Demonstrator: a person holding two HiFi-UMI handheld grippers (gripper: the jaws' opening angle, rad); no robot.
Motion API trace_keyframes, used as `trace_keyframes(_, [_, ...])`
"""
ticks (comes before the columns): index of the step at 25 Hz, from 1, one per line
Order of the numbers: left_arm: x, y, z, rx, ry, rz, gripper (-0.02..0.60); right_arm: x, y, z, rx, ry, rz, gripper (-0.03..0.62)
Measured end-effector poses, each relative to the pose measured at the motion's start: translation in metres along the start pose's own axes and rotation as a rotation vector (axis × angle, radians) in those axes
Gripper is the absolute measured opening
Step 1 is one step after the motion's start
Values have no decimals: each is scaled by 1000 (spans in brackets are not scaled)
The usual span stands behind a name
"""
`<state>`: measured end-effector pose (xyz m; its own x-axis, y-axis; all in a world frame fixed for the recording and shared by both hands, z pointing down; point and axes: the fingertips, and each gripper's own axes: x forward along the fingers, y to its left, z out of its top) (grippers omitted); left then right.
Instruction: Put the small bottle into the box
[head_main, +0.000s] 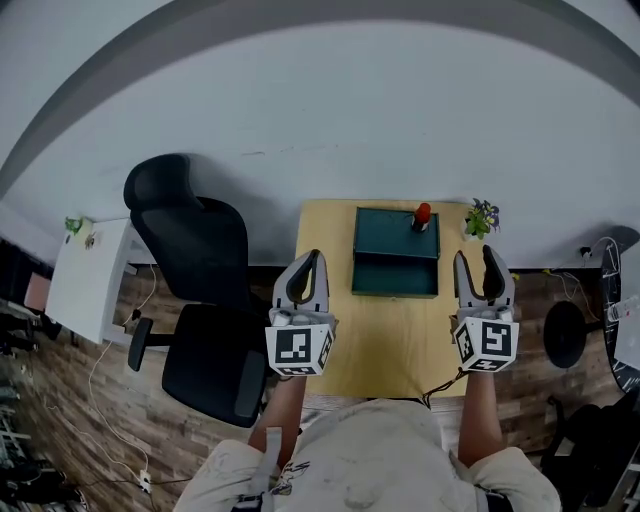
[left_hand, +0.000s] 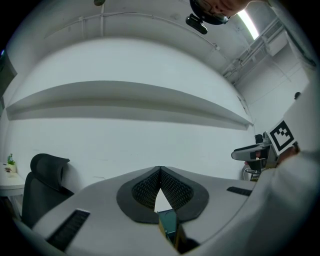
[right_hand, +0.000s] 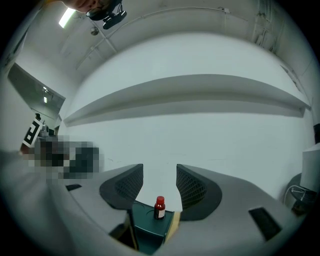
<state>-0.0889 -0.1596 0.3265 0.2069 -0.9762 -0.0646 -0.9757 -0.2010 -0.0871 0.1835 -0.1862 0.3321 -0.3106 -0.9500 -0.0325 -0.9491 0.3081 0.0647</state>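
Note:
A dark green box (head_main: 395, 250) sits at the far middle of the wooden table (head_main: 330, 330). The small brown bottle with a red cap (head_main: 422, 217) stands upright on the box's far right corner. My left gripper (head_main: 313, 256) hovers over the table's left side, level with the box's near edge, its fingertips touching and nothing between them. My right gripper (head_main: 476, 254) hovers right of the box, open and empty. In the right gripper view the bottle (right_hand: 159, 207) stands on the box (right_hand: 150, 229) beyond my right gripper (right_hand: 160, 168). My left gripper (left_hand: 160, 169) shows only a sliver of the box (left_hand: 168, 223).
A black office chair (head_main: 200, 270) stands just left of the table, with a white side table (head_main: 85, 275) beyond it. A small potted plant (head_main: 481, 217) sits on the table's far right corner. A white wall lies behind the table.

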Motion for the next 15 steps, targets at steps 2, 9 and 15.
trace_keyframes(2, [8, -2, -2, 2, 3, -3, 8, 8, -2, -6, 6, 13, 8, 222])
trace_keyframes(9, [30, -6, -19, 6, 35, -5, 8, 39, -3, -29, 29, 59, 37, 222])
trace_keyframes(15, [39, -11, -38, 8, 73, -8, 8, 68, 0, -57, 60, 121, 77, 222])
